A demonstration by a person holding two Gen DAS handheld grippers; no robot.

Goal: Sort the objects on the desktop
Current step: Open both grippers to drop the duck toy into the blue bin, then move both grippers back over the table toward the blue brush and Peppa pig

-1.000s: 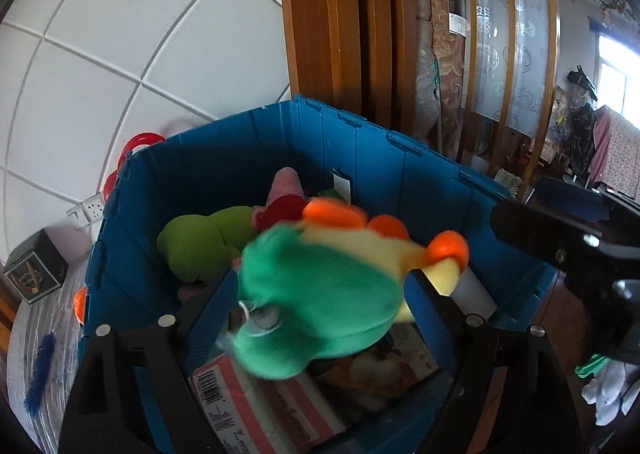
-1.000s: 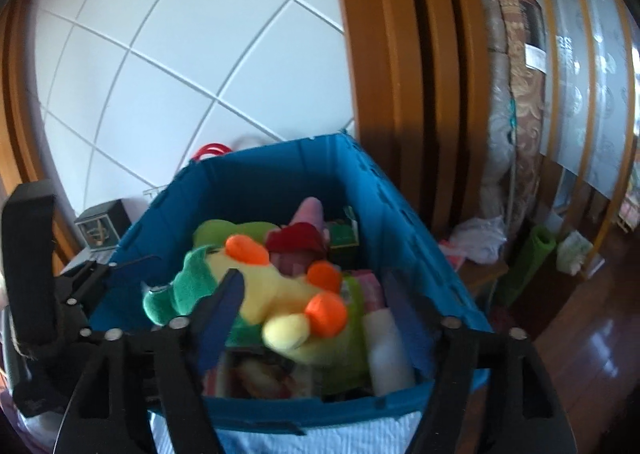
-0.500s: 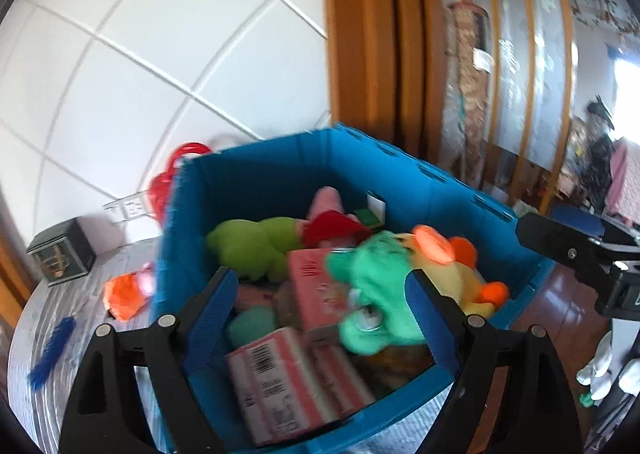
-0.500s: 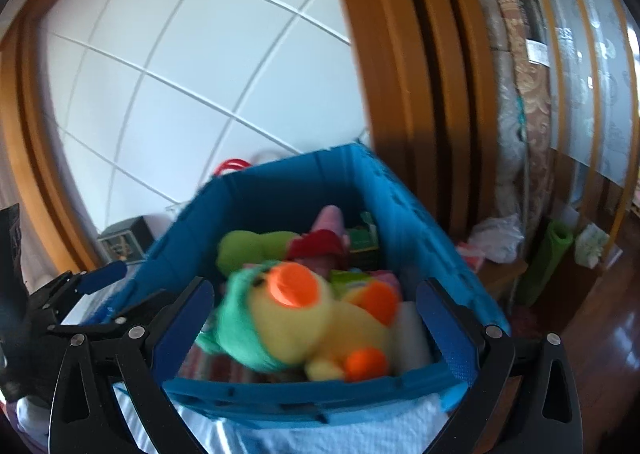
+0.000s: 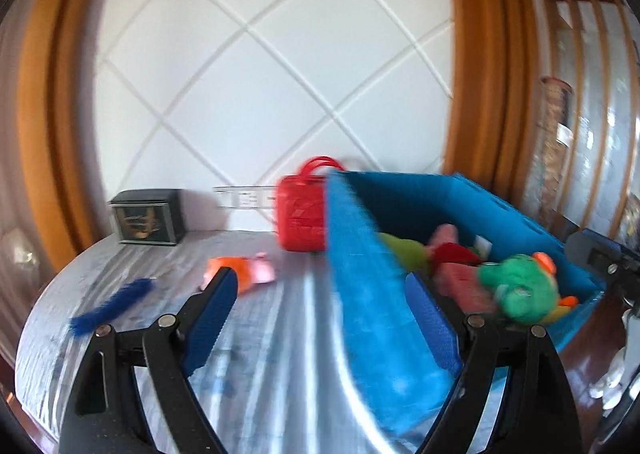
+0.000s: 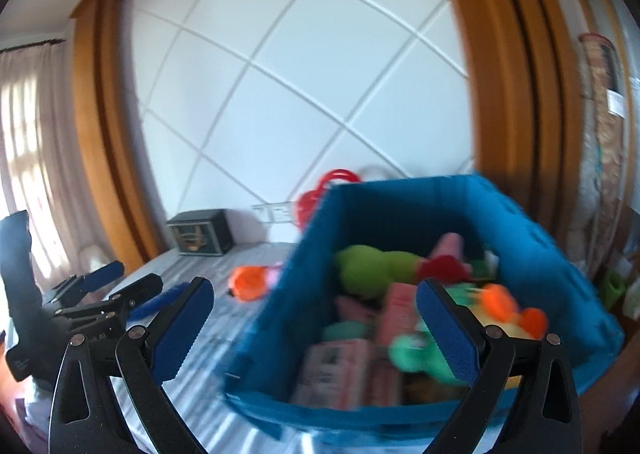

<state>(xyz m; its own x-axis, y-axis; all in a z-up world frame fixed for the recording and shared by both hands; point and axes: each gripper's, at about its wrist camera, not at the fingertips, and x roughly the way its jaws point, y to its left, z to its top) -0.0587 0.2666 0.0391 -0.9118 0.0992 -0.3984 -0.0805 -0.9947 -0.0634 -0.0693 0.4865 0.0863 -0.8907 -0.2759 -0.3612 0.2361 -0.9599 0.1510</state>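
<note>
White panelled wall and orange wooden frames are seen behind a table [image 5: 280, 354] covered in silvery striped cloth. Since a second ago, the green plush toy [image 5: 520, 290] has been released by both tongs and now lies inside the blue bin [image 5: 372, 294], beside a lime plush [image 6: 372, 270] and pink boxes [image 6: 344, 370]. The left gripper [image 5: 320, 314] and right gripper [image 6: 316, 330] are held wide apart, empty, and have been swung leftward. An orange toy [image 5: 236, 274], a blue feather [image 5: 112, 306], a red case [image 5: 300, 213] and a dark box [image 5: 148, 215] are left on the cloth.
</note>
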